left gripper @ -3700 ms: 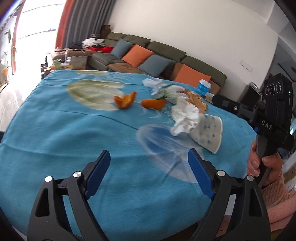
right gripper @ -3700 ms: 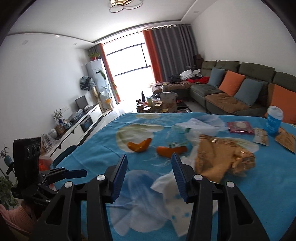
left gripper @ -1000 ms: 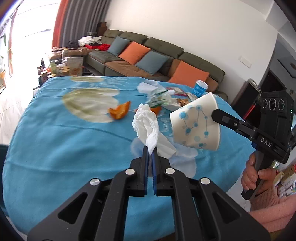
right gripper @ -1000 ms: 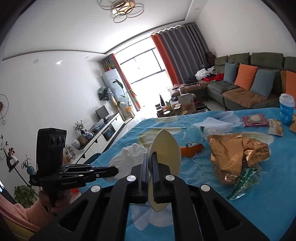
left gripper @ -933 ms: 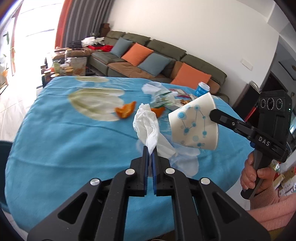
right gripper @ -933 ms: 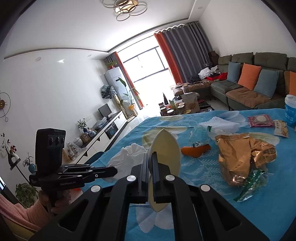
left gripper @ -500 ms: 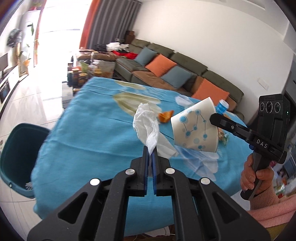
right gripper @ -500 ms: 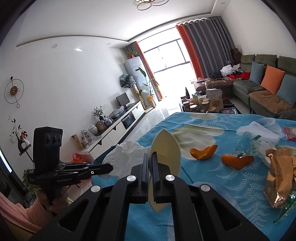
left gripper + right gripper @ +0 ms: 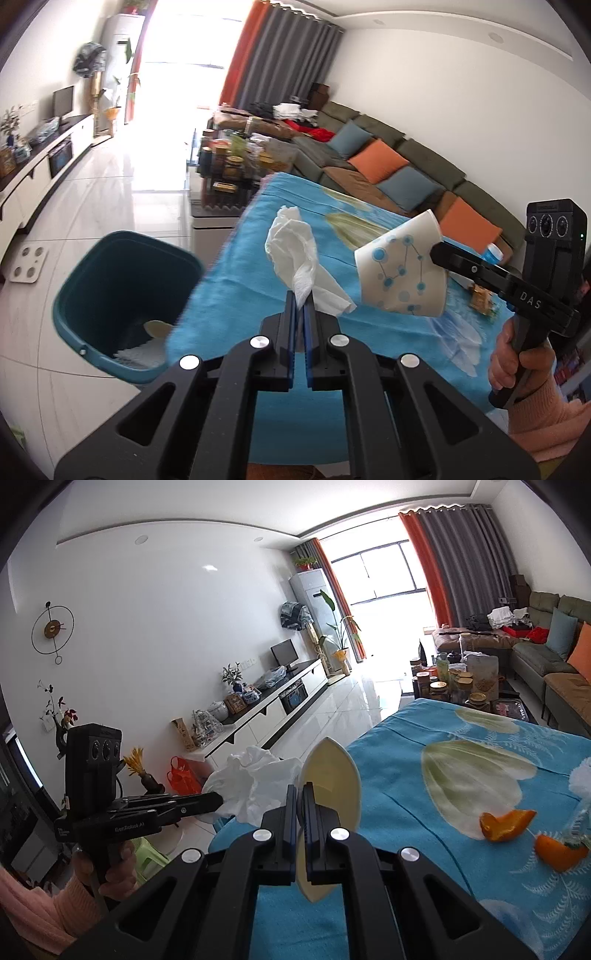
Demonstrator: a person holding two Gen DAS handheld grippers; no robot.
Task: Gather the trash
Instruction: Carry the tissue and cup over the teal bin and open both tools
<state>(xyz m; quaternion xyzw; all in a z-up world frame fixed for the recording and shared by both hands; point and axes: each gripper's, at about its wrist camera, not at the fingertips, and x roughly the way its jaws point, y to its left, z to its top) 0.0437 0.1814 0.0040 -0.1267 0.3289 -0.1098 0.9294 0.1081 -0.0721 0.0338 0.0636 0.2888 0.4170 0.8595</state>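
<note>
Trash bin (image 9: 122, 295), teal and open-topped, stands on the floor at 9 o'clock of the blue-clothed counter (image 9: 258, 266) edge. The paper cup (image 9: 400, 273) hangs above the counter, clamped at its rim by the right gripper (image 9: 300, 801), long axis tilted, mouth toward 1 o'clock. The left gripper (image 9: 300, 306) pinches a crumpled tissue (image 9: 295, 254), trailing toward 11 o'clock.

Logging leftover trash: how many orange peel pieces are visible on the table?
2: one orange peel lies on the tablecloth, the second peel just right of it. More may sit beyond the frame edge.
</note>
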